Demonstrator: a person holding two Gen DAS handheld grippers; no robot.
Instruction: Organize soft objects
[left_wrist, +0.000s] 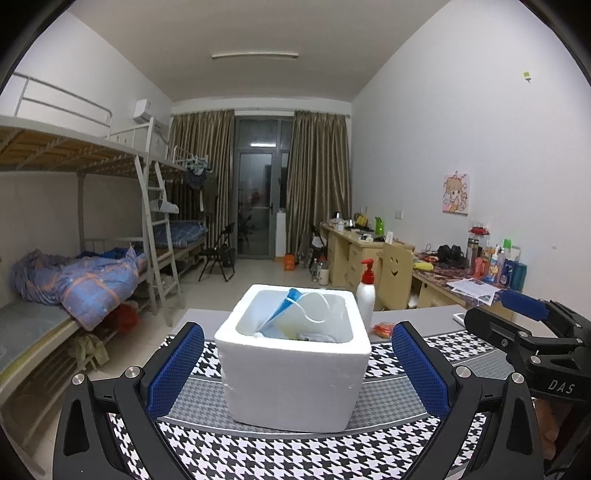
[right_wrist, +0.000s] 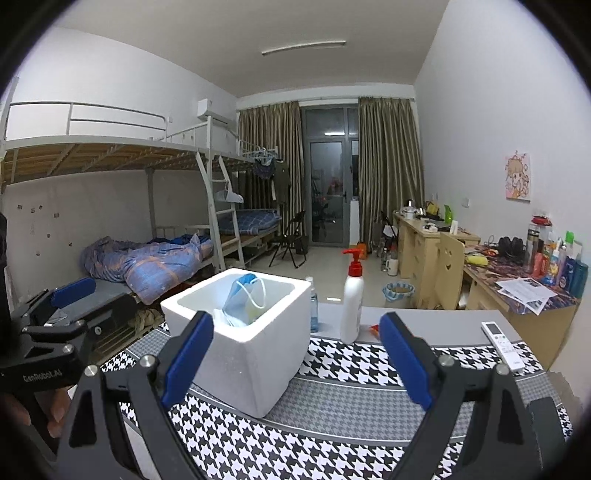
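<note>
White foam box (left_wrist: 291, 369): centre of frame, on houndstooth cloth (left_wrist: 258, 454), open top up. Contents: 1 blue face mask (right_wrist: 240, 297) with white ear loops, leaning against the box's inner wall, long axis tilted up towards upper left. Handling, judged: limp, very light, crushable; take by the bunched fabric or a loop. Left gripper (left_wrist: 297, 363): fingers apart, empty, flanking the box. Right gripper (right_wrist: 295, 363): fingers wide apart, empty. Pump bottle (right_wrist: 352, 302) just beside the box, upright.
</note>
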